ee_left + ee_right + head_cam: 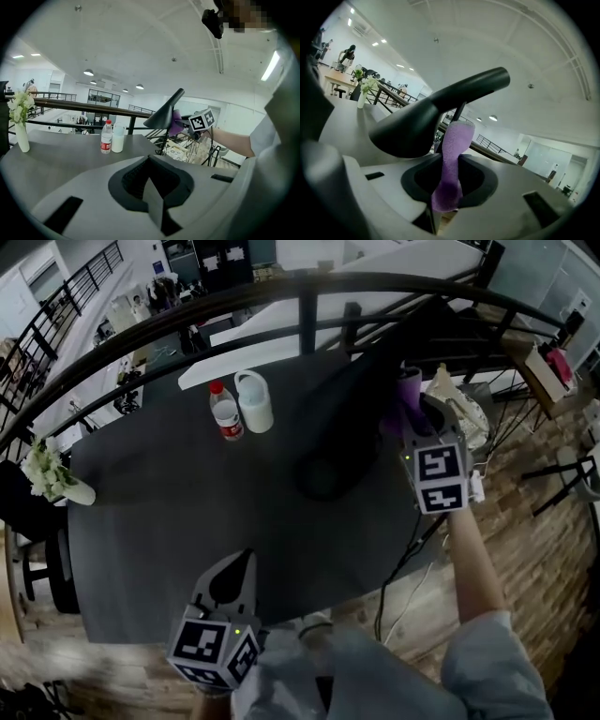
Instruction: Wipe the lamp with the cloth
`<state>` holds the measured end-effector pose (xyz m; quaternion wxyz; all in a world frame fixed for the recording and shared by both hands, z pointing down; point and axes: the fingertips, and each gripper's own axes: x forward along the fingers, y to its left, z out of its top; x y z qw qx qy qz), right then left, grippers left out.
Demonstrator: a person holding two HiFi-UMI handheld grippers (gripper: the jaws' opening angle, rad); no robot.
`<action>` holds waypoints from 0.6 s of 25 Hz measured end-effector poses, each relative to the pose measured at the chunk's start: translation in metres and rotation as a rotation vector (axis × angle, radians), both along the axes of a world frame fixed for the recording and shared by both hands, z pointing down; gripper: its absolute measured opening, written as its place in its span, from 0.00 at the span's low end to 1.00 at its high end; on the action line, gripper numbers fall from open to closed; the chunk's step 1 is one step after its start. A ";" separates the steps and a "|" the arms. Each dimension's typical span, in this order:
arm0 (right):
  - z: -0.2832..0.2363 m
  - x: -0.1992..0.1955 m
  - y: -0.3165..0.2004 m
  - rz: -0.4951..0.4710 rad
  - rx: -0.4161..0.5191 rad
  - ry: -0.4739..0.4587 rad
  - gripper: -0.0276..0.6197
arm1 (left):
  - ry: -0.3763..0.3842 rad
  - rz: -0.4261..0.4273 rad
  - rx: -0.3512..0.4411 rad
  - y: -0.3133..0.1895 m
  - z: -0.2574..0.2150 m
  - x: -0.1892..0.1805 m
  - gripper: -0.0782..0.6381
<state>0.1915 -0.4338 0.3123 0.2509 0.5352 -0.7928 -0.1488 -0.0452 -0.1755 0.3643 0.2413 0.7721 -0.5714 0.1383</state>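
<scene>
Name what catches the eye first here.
The purple cloth, clamped in the right gripper, stands out beside the black lamp at the right of the dark table. The left gripper hangs shut and empty over the near edge. A bottle and white jug stand at the far side.

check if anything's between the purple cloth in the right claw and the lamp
Nothing visible is. The right claw is shut on the purple cloth, whose free end stands right beside the black lamp head with no object between. The bottle and white jug stand apart from it on the table.
</scene>
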 end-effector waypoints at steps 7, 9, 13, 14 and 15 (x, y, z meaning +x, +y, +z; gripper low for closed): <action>0.068 0.001 0.007 -0.002 -0.119 0.030 0.18 | 0.007 -0.040 -0.011 0.002 0.009 -0.006 0.11; 0.086 0.001 0.009 0.000 -0.147 0.037 0.18 | 0.011 -0.047 -0.001 0.001 0.010 -0.006 0.11; 0.120 -0.001 0.019 -0.002 -0.209 0.047 0.18 | -0.008 -0.049 -0.038 0.004 0.019 -0.009 0.11; 0.128 -0.002 0.024 -0.003 -0.227 0.051 0.18 | -0.017 -0.049 -0.062 0.006 0.022 -0.011 0.11; 0.137 -0.004 0.028 -0.005 -0.244 0.053 0.18 | -0.022 -0.054 -0.073 0.007 0.023 -0.014 0.11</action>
